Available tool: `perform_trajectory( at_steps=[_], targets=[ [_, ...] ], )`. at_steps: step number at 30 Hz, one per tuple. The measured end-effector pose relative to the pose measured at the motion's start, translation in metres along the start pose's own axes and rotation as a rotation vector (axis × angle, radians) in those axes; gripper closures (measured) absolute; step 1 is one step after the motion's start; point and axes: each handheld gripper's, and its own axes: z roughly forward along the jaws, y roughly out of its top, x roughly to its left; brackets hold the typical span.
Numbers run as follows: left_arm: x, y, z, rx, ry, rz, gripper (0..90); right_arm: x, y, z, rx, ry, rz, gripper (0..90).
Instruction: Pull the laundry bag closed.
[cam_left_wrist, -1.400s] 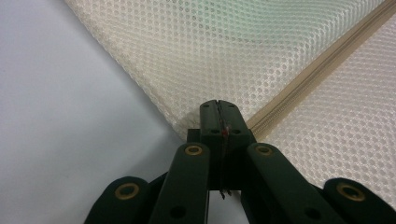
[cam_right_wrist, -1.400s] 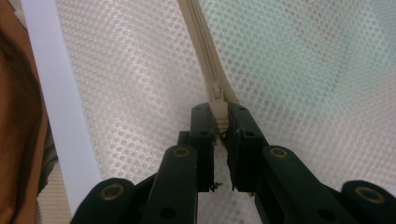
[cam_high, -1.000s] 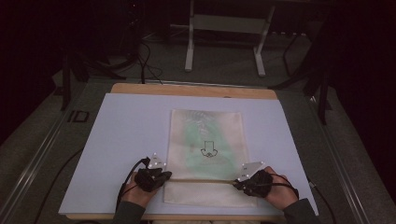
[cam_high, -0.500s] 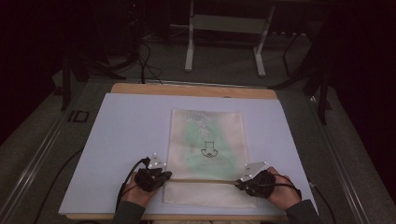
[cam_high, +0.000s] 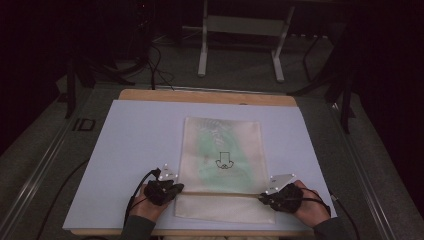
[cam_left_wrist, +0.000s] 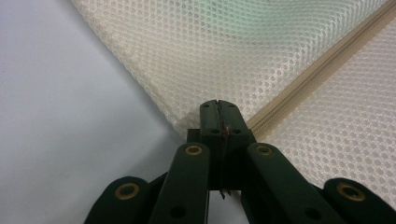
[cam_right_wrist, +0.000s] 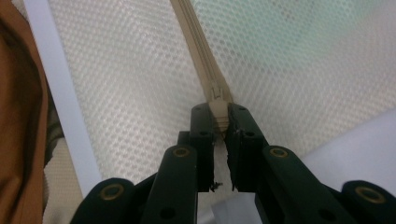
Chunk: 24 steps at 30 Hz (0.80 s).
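Left gripper pinches mesh bag edge; right gripper clamps zipper pull

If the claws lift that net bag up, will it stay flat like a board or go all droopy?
Probably droopy. The net bag is thin mesh cloth lying flat on the table, so it would likely sag between the left claw and the right claw. It looks light, too: only something thin and green shows through it.
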Motion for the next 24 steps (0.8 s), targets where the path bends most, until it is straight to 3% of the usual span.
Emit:
perform_trajectory(
  at_steps=[11,24],
  targets=[
    [0.000,0.000,0.000,0.000,0.000,0.000,89.5,-0.004,-0.013,-0.007,-0.004,-0.008,0.040,82.3],
    [0.000,0.000,0.000,0.000,0.000,0.000,89.5,-0.005,-0.018,-0.008,0.006,-0.013,0.047,82.3]
  ],
)
